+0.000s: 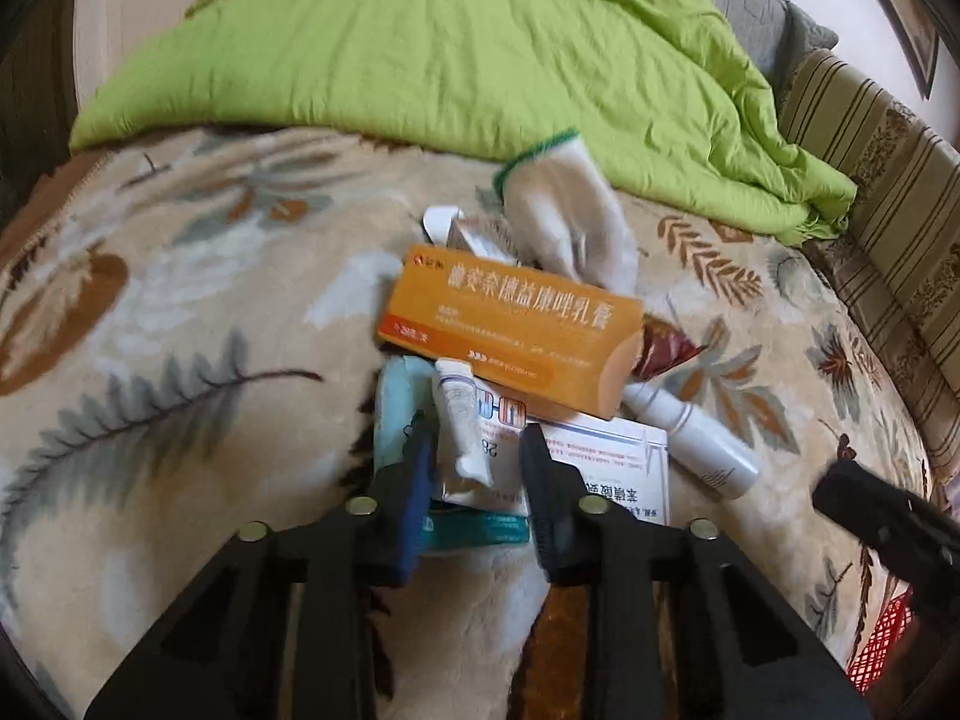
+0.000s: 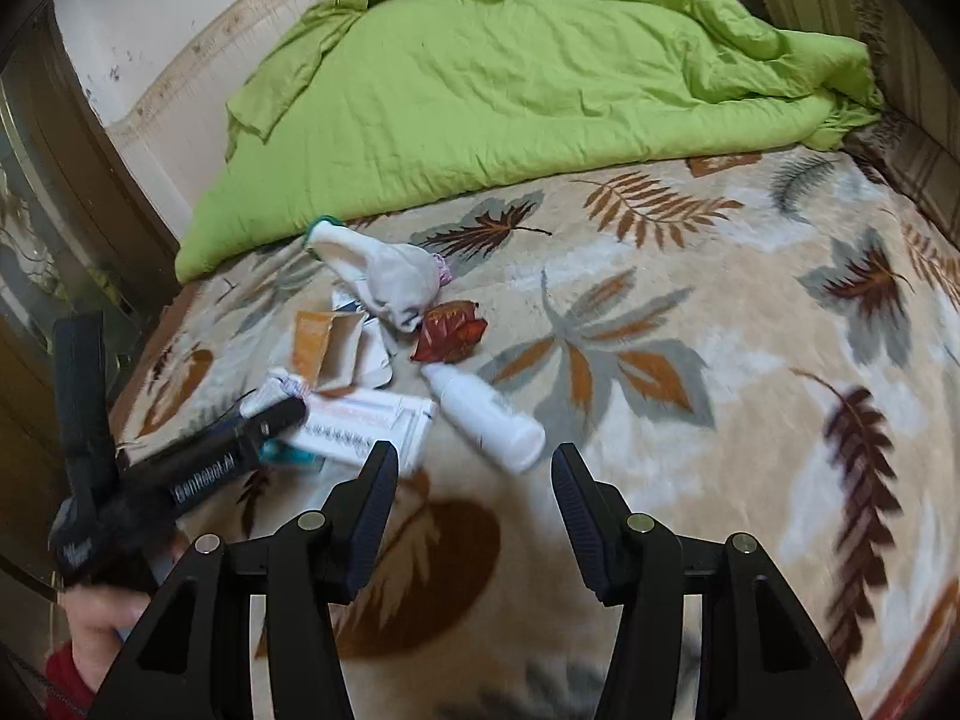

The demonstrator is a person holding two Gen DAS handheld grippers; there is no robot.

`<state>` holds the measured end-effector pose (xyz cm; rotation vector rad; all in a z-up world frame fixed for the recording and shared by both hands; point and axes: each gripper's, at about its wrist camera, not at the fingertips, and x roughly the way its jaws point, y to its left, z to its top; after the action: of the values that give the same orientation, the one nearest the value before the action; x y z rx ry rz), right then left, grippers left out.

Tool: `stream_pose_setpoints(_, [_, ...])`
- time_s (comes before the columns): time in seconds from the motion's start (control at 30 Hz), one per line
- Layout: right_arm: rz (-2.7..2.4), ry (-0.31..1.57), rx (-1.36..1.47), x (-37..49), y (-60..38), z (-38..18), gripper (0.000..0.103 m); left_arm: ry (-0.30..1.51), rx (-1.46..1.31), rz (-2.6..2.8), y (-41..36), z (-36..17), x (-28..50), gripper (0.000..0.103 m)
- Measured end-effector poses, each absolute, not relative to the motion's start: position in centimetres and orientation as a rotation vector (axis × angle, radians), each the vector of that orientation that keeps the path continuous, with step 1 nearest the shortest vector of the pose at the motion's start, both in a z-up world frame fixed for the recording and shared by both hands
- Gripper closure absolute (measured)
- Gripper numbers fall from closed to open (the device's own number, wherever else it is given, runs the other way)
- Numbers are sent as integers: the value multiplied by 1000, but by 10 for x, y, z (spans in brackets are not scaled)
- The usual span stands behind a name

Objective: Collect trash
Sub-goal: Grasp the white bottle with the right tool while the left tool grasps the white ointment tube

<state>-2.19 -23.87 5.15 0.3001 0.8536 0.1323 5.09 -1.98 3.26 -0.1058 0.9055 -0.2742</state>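
Where the trash lies in one loose pile on the leaf-patterned blanket, the left gripper is lowered over the pile's near side. Its jaws are spread, with a small white ointment tube standing between the two fingers; contact with the pads cannot be confirmed. Beneath the tube lies a white medicine box printed with red text, and a teal packet sits at the left finger. An orange carton rests tilted across the top of the pile, overlapping the white box. A white plastic bottle lies on its side just right of the white box, its nozzle pointing toward a crumpled red wrapper. A white glove with a green cuff lies at the far side of the pile, near the edge of the green quilt that covers the far part of the bed.

The right gripper hovers above the blanket on the near side of the bottle, apart from it, jaws spread wide and empty. In the right wrist view, a hand with a red sleeve grips the left gripper's handle at the lower left. A striped cushion borders the bed's right edge.
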Motion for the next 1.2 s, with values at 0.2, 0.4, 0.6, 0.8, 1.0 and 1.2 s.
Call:
stream_pose_setpoints(0.2, [127, 894, 251, 19, -235, 25, 45, 860, -52, -290, -23, 38, 44, 98])
stream_pose_setpoints(0.4, [150, 931, 209, 29, -226, 4, 56, 832, -92, -314, -10, 51, 38, 99])
stream_pose_setpoints(0.6, [150, 919, 53, 15, -206, 4, 63, 774, -80, -320, -1, 69, 22, 99])
stream_pose_setpoints(0.8, [161, 930, 103, -16, -201, 14, 64, 734, -67, -327, 5, 80, 1, 99])
stream_pose_setpoints(1.0, [221, 987, 185, -56, -189, 10, 64, 724, -61, -308, 14, 86, -25, 99])
stream_pose_setpoints(1.2, [266, 946, 105, -79, -168, 18, 62, 714, -57, -280, 24, 89, -54, 99])
